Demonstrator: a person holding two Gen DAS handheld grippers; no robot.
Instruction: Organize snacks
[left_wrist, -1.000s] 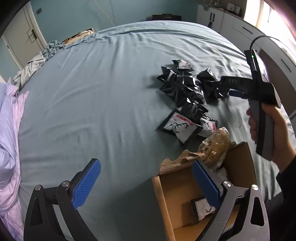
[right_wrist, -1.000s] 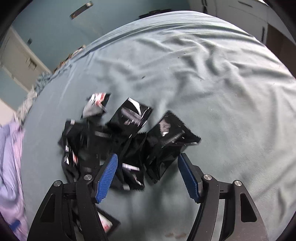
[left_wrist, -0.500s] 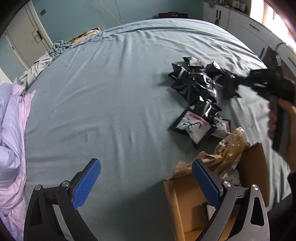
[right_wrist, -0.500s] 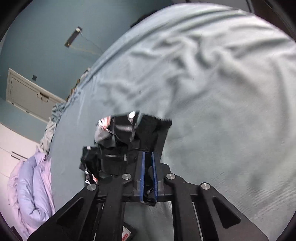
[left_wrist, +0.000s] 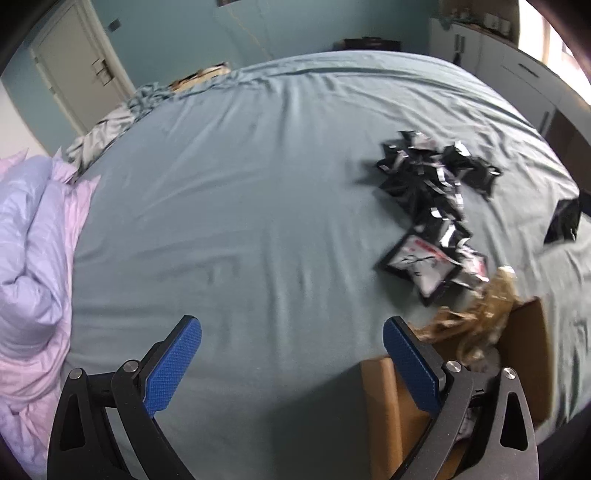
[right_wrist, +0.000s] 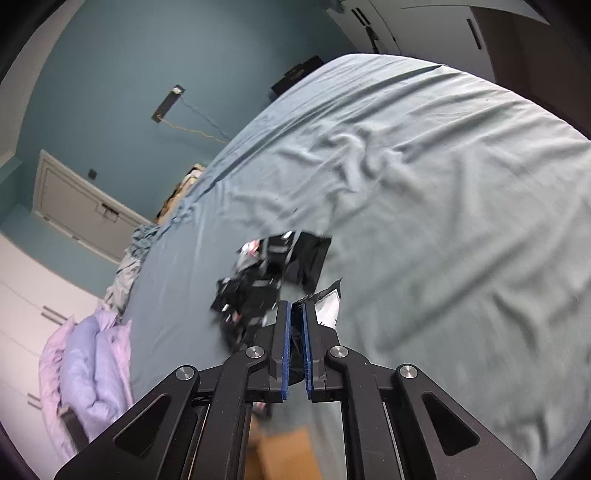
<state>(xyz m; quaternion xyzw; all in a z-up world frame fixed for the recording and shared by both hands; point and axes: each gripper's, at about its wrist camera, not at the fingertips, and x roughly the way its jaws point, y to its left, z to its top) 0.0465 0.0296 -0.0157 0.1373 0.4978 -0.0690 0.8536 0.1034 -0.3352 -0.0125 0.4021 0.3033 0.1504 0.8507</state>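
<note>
The right tool (right_wrist: 296, 314) pinches a black snack packet (right_wrist: 325, 302) above the bed (left_wrist: 258, 206), beside the packet pile (left_wrist: 428, 184). The left tool (left_wrist: 291, 354) is spread, empty, near the cardboard box (left_wrist: 524, 339).

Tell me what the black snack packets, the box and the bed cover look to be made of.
Black snack packets: glossy plastic or foil film, judging by bright glints and crinkled edges. Box: plain brown cardboard, matte, with a torn, ragged flap. Bed cover: soft woven fabric, probably cotton, matte grey-blue with loose wrinkles.
</note>
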